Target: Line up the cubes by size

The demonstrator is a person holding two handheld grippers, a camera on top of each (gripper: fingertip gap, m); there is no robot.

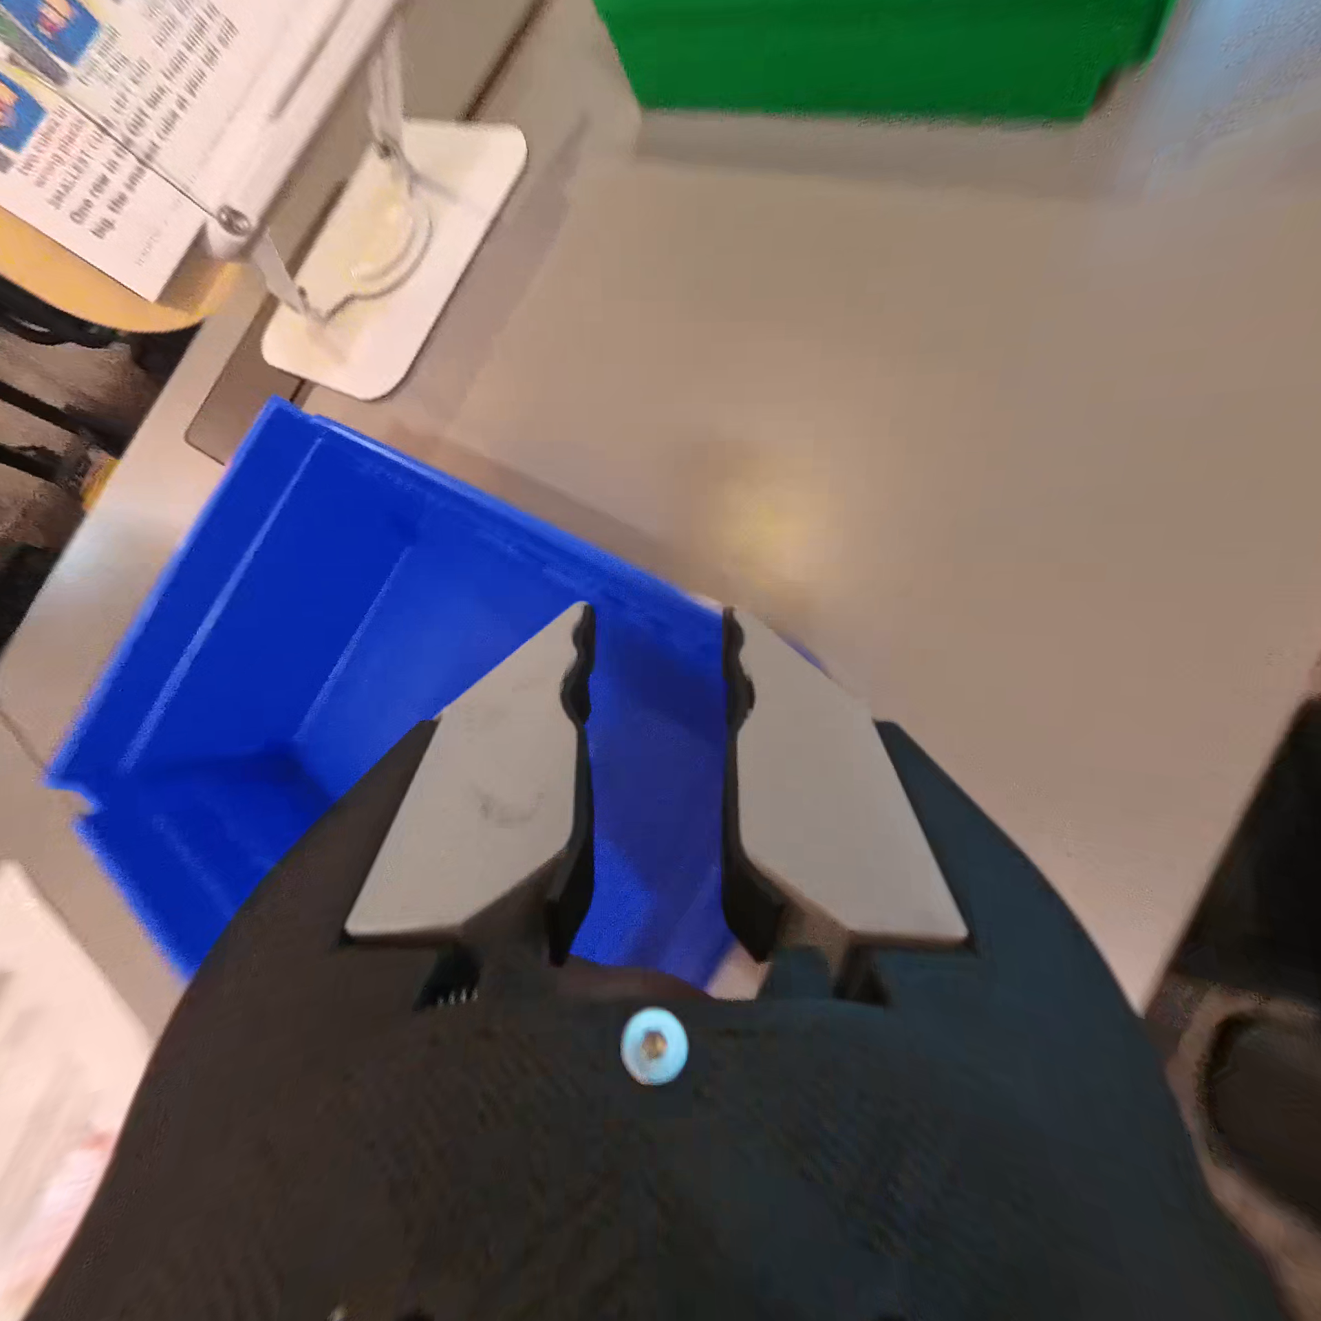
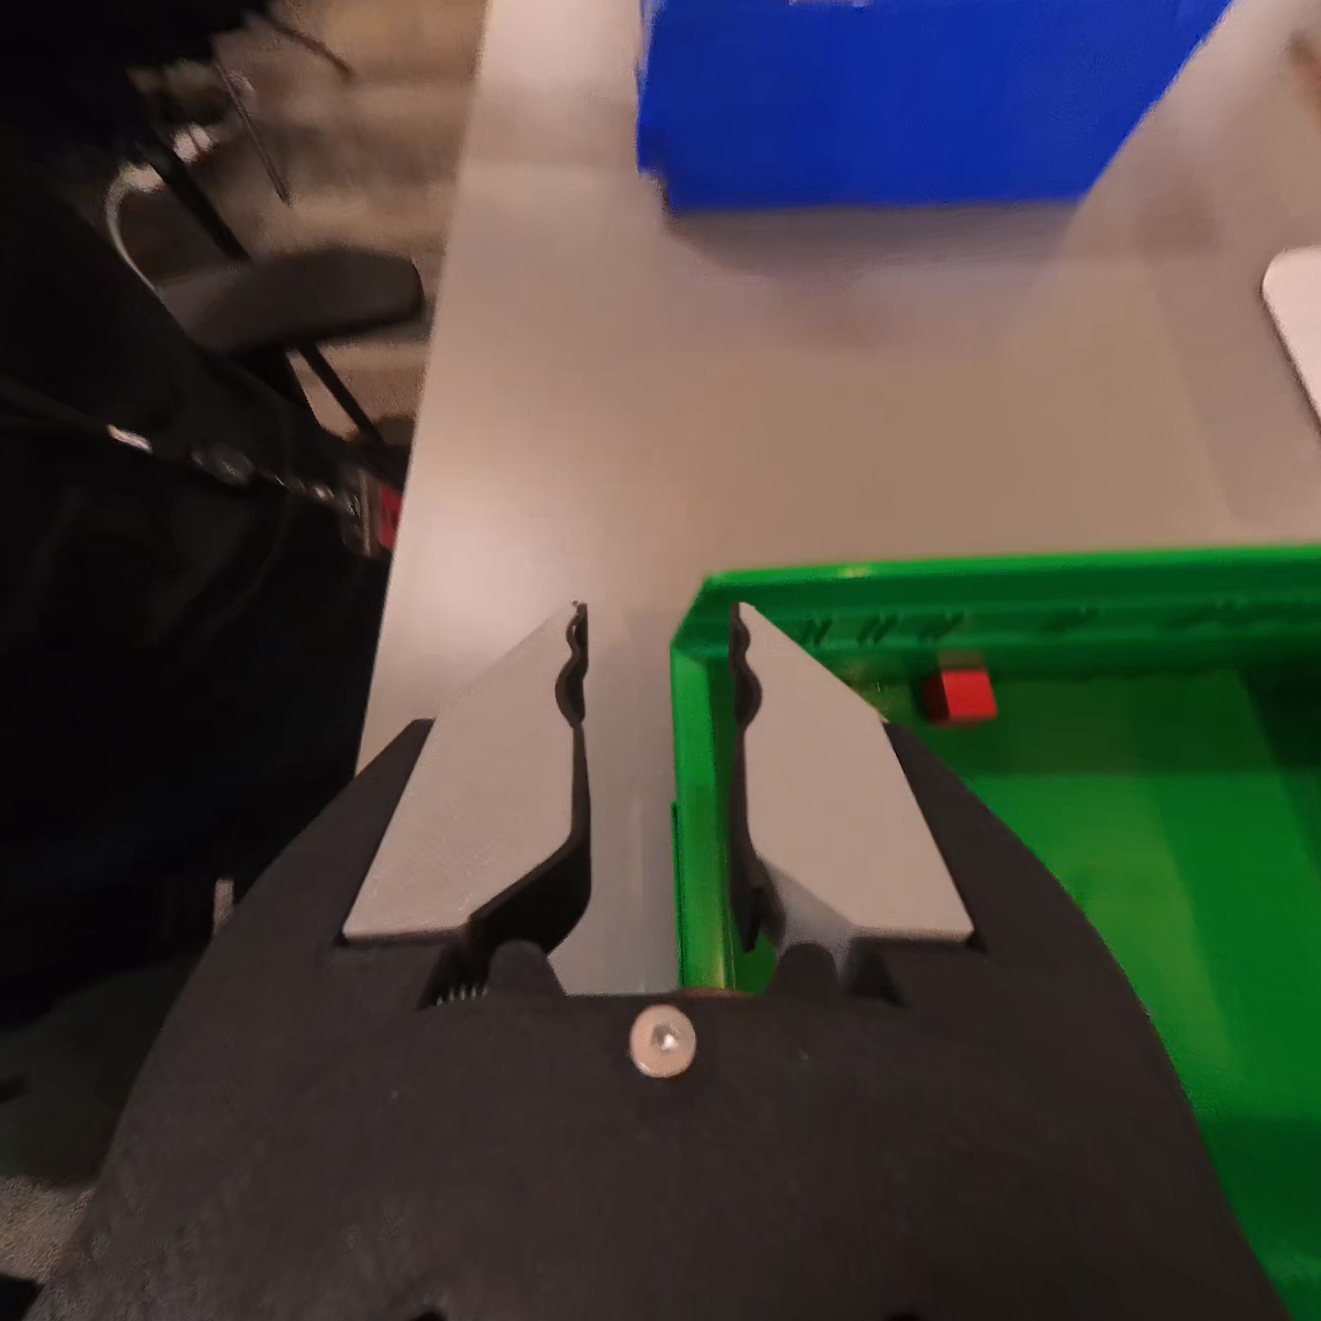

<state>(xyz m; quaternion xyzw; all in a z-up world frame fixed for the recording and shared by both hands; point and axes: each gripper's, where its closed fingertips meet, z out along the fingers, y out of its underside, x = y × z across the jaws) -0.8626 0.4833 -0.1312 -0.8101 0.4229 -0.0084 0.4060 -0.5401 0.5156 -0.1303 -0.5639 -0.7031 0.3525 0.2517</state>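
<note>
A small red cube [image 2: 959, 696] lies inside the green bin [image 2: 1072, 593], near its far wall. My right gripper [image 2: 659, 615] is open and empty, astride the bin's near left corner, left of the cube. My left gripper [image 1: 656, 618] is open and empty, above the right end of the blue bin [image 1: 322, 643], whose visible inside looks empty. No other cube shows. Both views are blurred.
A grey table [image 1: 929, 429] bears both bins. The green bin [image 1: 858, 57] stands at the far edge in the left wrist view; the blue bin [image 2: 893, 100] is far in the right wrist view. A white stand [image 1: 400, 257] and printed papers [image 1: 107, 129] lie at left. A dark object [image 1: 1258, 858] is at right.
</note>
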